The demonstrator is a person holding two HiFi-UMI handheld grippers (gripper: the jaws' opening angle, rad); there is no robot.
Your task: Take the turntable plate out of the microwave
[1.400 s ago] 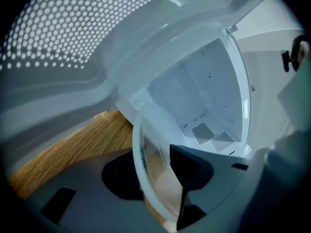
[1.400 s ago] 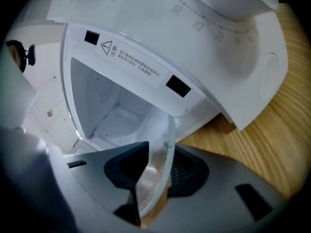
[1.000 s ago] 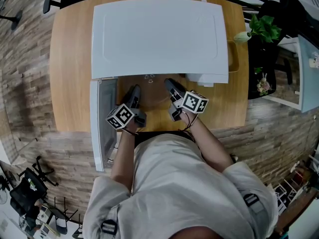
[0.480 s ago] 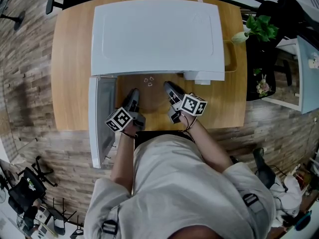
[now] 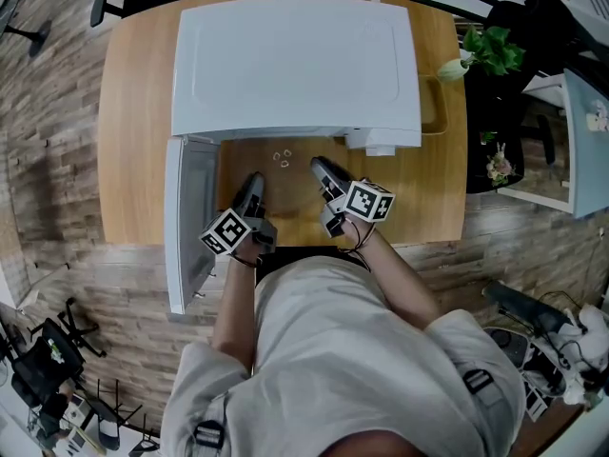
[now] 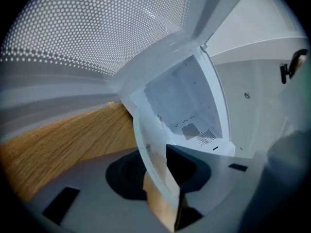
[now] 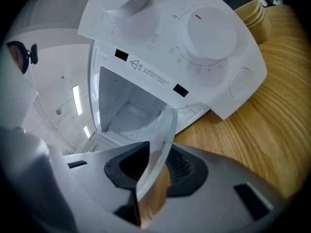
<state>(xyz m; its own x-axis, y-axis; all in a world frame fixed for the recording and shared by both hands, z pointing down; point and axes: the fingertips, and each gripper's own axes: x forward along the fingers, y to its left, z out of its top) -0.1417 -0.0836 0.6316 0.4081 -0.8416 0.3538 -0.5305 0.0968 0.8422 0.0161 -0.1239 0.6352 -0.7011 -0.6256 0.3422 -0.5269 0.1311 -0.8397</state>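
Extraction step nearly done: clear round glass turntable plate [image 5: 283,159] outside white microwave [image 5: 295,65], above wooden table [image 5: 133,112].
Left gripper [image 5: 255,181], jaws just closing, and right gripper [image 5: 321,167] each clamp plate rim.
Next, likely: draw back level, set down gently.

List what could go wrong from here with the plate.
1. Slip: the glass plate is pinched only at its near rim by the left gripper and right gripper. The left's jaws have just been closing on it, so that grip may be unsettled.
2. Knock: the open door stands right beside the left gripper.
3. The clear plate barely shows in the head view, so its far edge could clip the microwave.
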